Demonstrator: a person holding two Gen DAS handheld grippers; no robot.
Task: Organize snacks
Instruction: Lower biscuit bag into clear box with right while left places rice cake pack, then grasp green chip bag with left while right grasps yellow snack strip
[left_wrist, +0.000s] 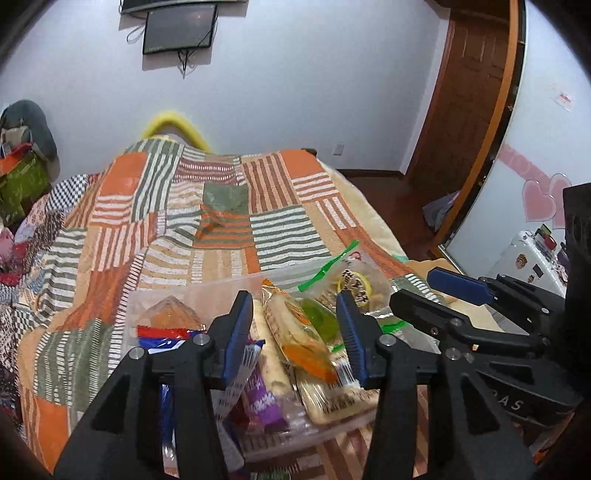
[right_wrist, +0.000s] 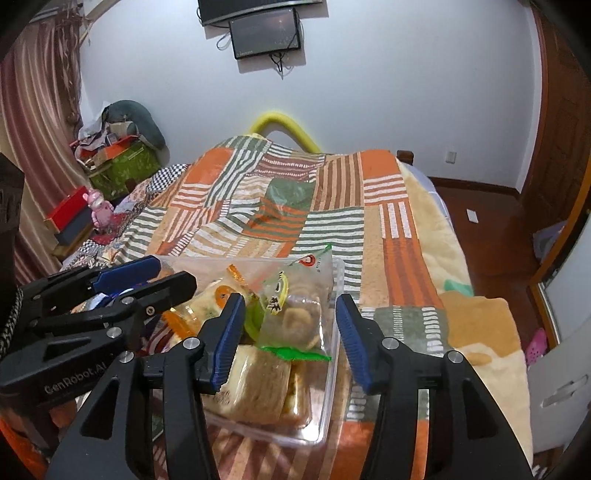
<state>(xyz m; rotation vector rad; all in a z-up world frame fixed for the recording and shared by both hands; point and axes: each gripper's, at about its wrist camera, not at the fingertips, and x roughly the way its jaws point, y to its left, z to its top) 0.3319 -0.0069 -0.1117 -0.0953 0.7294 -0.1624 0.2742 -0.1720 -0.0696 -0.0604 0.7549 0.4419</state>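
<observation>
Most snacks already lie packed in the clear plastic box (right_wrist: 334, 291) on the bed's patchwork blanket (right_wrist: 369, 229), both the left gripper (left_wrist: 295, 332) and right gripper (right_wrist: 290, 332) hovering above it, jaws released, holding nothing, little apparently left

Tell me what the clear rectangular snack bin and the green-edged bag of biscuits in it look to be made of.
The clear rectangular snack bin looks like rigid transparent plastic, glossy: the blanket's stripes show through its straight walls and rim. The green-edged bag of biscuits looks like thin clear plastic film: it crinkles, glints, and shows the round biscuits inside. The green strip seems to be a printed seal.
</observation>
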